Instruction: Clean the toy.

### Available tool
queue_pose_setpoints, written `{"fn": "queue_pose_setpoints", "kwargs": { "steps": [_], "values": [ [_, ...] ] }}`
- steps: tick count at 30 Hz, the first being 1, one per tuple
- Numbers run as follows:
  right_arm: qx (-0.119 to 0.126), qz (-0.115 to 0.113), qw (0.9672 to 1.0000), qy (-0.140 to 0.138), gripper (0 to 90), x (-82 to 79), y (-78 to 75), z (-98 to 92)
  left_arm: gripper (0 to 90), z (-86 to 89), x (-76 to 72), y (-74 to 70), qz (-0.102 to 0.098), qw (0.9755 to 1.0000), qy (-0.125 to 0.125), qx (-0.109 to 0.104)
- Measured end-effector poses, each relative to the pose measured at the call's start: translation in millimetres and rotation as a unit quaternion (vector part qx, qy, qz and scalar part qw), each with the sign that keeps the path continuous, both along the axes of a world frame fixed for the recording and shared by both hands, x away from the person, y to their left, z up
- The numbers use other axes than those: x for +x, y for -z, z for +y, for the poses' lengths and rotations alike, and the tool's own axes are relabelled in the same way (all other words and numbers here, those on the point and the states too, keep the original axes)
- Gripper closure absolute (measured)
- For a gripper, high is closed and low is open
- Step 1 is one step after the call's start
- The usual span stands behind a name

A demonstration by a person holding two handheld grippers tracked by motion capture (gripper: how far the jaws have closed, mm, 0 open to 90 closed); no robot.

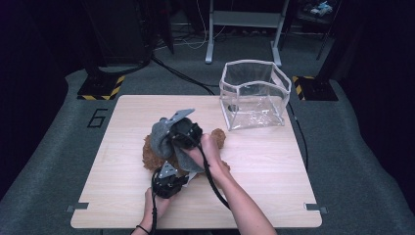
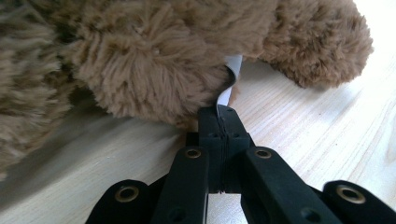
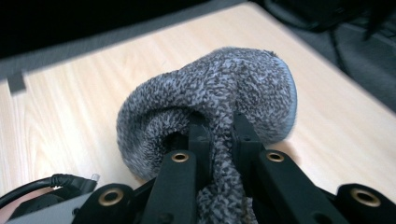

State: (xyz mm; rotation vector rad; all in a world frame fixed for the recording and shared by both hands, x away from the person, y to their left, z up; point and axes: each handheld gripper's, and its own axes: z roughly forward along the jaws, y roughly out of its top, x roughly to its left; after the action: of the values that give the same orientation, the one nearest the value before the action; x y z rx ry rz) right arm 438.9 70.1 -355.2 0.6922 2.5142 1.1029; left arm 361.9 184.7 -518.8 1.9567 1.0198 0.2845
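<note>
A brown plush toy point(image 1: 148, 154) lies on the wooden table point(image 1: 264, 161), left of its middle. In the left gripper view its fur point(image 2: 154, 56) is close ahead, and a white label point(image 2: 229, 86) hangs from it. My left gripper point(image 2: 223, 115) is shut on that label; in the high view it point(image 1: 169, 182) sits at the toy's near side. My right gripper point(image 1: 186, 133) is over the toy, shut on a grey fuzzy cloth point(image 1: 160, 137). The cloth point(image 3: 205, 93) bulges in a rounded fold beyond the right gripper point(image 3: 219, 125).
A clear plastic pouch point(image 1: 252, 95) with a white rim stands open at the table's far right corner. Cables point(image 1: 215, 183) trail from both grippers toward the near edge. The floor around the table is grey carpet.
</note>
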Motion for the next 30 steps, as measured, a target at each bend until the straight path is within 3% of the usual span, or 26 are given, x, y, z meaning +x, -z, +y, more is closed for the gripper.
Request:
{"fn": "queue_pose_setpoints", "kwargs": {
  "steps": [2, 5, 8, 9, 10, 14, 15, 20, 23, 25, 28, 30],
  "values": [
    [-0.028, 0.005, 0.9996, -0.010, 82.3, 2.7, 15.8, 10.8, 89.8, 0.9, 0.3, -1.1, -0.001, 1.0000, 0.003, 0.002],
    [-0.065, 0.008, 0.9979, 0.000, 82.5, 7.9, 34.0, 14.7, 89.9, 1.8, 1.1, -1.5, 0.000, 1.0000, 0.006, 0.004],
    [-0.083, 0.009, 0.9964, 0.019, 82.7, 12.1, 42.9, 5.9, 89.9, 1.7, 2.1, -1.1, 0.001, 1.0000, 0.007, -0.001],
    [-0.082, 0.012, 0.9962, 0.026, 82.9, 12.1, 44.4, 2.6, 89.9, 2.5, 3.3, -1.8, -0.005, 0.9998, 0.014, 0.010],
    [-0.088, 0.008, 0.9956, 0.030, 82.9, 12.3, 45.7, -0.7, 89.9, 0.2, 2.5, -1.3, 0.001, 1.0000, 0.007, 0.000],
    [-0.086, 0.012, 0.9947, 0.055, 82.9, 12.0, 49.4, -13.0, 90.0, -5.4, 3.1, -2.2, 0.000, 0.9998, 0.019, 0.001],
    [-0.082, 0.022, 0.9942, 0.065, 82.9, 11.6, 48.9, -17.3, 90.0, -6.9, 2.9, -2.4, -0.001, 0.9997, 0.023, 0.004],
    [-0.074, 0.013, 0.9940, 0.080, 82.8, 10.2, 46.7, -36.3, 90.0, -15.9, 1.5, -2.7, -0.006, 0.9994, 0.034, 0.007],
    [-0.073, 0.010, 0.9932, 0.090, 82.7, 5.6, 43.3, -47.0, 90.0, -18.1, 1.0, -2.2, 0.004, 0.9996, 0.029, -0.003],
    [-0.075, 0.002, 0.9923, 0.099, 82.7, 3.9, 41.9, -60.3, 90.0, -17.0, 3.1, -2.4, -0.004, 0.9995, 0.030, 0.002],
    [-0.075, -0.006, 0.9918, 0.103, 82.7, 3.5, 42.8, -79.2, 90.0, -16.4, 3.9, -2.6, 0.003, 0.9997, 0.022, -0.008],
    [-0.072, -0.001, 0.9908, 0.114, 82.8, 2.0, 44.6, -91.2, 90.0, -15.5, 4.5, -3.1, 0.006, 0.9997, 0.020, -0.011]
  ]
}}
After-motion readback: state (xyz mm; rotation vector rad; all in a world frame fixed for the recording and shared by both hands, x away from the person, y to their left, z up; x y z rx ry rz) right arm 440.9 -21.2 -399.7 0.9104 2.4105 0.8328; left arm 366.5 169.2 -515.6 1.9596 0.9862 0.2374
